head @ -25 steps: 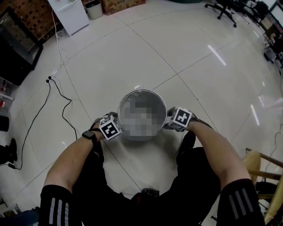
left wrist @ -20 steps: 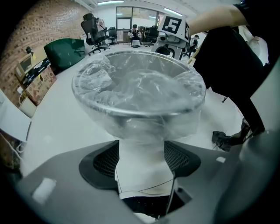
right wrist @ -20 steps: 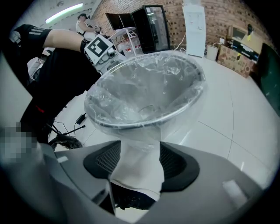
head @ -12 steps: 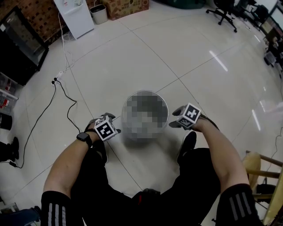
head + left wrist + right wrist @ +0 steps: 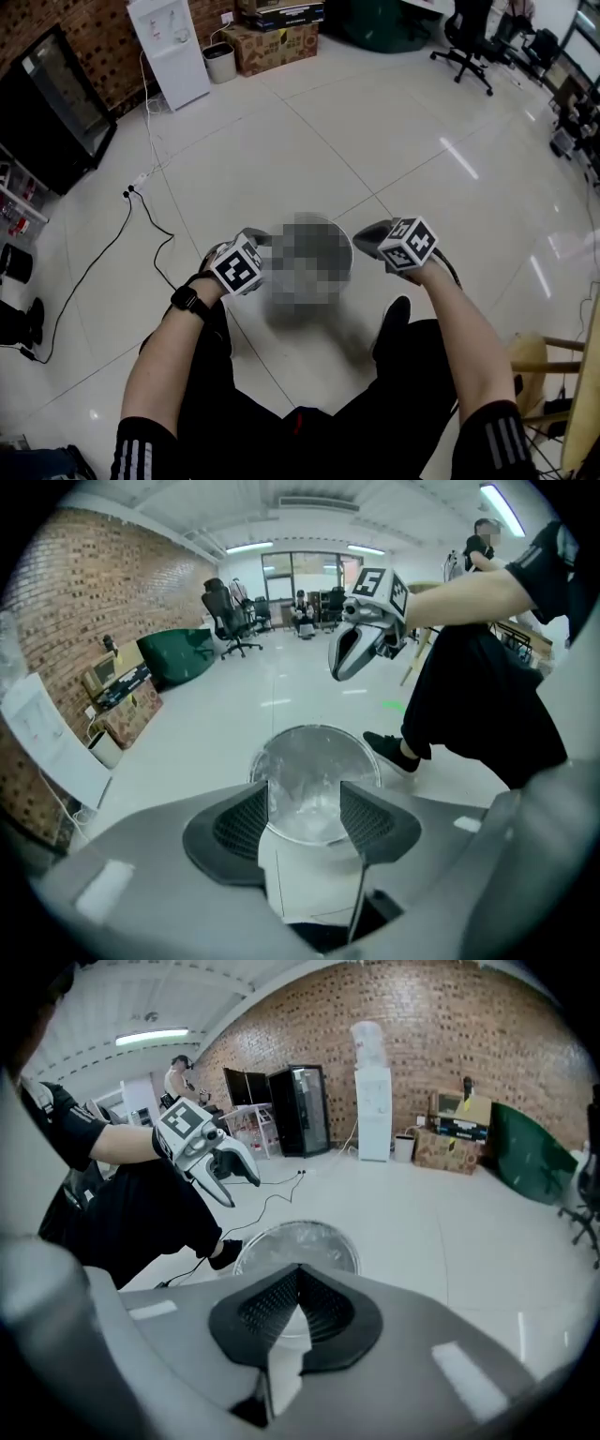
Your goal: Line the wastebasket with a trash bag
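the wastebasket (image 5: 315,729) stands on the tiled floor (image 5: 394,141) below and between both tools, touching neither. the left gripper (image 5: 305,806) hangs above its near rim, jaws closing with nothing between the pads. the right gripper (image 5: 298,1271) is fully closed and empty. crinkled clear trash bag (image 5: 298,1239) film shows inside the basket; i cannot tell how it sits over the rim. the head view gives no detail of the basket mouth. a shoe (image 5: 394,323) stands just beside the basket. open floor lies on the far side.
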Demonstrator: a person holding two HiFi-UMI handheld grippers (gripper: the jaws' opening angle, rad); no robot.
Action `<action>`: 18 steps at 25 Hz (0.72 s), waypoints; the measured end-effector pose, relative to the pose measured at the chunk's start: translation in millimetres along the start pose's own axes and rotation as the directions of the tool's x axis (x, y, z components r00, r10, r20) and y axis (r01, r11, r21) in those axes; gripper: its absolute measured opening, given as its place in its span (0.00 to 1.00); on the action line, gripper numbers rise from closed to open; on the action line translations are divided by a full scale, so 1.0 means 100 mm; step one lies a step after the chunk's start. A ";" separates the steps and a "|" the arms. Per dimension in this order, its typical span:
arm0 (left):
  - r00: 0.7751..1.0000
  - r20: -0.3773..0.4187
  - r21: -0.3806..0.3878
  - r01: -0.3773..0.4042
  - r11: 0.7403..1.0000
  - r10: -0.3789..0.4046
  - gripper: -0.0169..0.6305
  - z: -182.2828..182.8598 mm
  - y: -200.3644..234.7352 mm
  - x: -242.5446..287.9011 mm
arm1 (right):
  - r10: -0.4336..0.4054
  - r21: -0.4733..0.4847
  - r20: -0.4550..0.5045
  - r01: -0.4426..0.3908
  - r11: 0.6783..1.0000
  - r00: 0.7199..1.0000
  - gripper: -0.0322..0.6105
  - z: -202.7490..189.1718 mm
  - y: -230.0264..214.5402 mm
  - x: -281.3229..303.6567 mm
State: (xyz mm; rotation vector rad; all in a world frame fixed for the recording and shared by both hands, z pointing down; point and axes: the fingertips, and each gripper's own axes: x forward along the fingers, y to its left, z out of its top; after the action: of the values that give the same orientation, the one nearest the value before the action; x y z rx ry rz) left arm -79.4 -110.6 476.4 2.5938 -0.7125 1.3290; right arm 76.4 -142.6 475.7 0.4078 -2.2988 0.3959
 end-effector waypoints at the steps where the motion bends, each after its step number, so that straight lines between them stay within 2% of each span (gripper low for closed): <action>1: 0.999 0.029 -0.011 -0.019 1.000 0.020 0.39 0.11 0.01 -0.06 | -0.019 -0.010 0.020 0.020 1.000 1.000 0.06 0.09 0.04 -0.05; 4: 0.990 0.132 -0.079 -0.048 0.996 0.058 0.36 0.38 0.02 -0.24 | -0.086 -0.020 0.081 0.088 0.996 0.993 0.06 0.36 0.18 -0.15; 7: 0.972 0.221 -0.133 -0.046 0.990 0.075 0.34 0.55 0.02 -0.36 | -0.153 0.002 0.184 0.155 0.988 0.971 0.06 0.68 0.30 -0.18; 10: 0.978 0.193 -0.084 -0.060 0.995 0.075 0.33 0.51 -0.04 -0.36 | -0.169 0.025 0.301 0.169 0.985 0.939 0.06 0.94 0.42 -0.18; 12: 0.985 0.163 -0.023 -0.057 0.998 0.060 0.32 0.53 -0.11 -0.34 | -0.172 0.011 0.333 0.179 0.984 0.927 0.06 0.99 0.44 -0.17; 14: 0.983 0.178 0.020 -0.049 0.999 0.045 0.32 0.65 -0.17 -0.37 | -0.168 0.001 0.339 0.179 0.984 0.926 0.06 1.02 0.44 -0.16; 17: 0.975 0.216 0.028 -0.059 0.998 0.051 0.31 0.84 -0.12 -0.42 | -0.139 -0.043 0.342 0.163 0.986 0.929 0.06 1.18 0.50 -0.16; 18: 0.976 0.211 0.034 -0.069 0.997 0.060 0.28 0.86 -0.08 -0.41 | -0.131 -0.071 0.336 0.164 0.984 0.933 0.06 1.22 0.53 -0.16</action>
State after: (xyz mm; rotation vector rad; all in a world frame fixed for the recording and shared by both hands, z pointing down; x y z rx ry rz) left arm -33.4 -118.1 392.9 2.7956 -0.8150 1.1068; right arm -11.4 -141.1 374.5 0.6344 -2.5770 0.1455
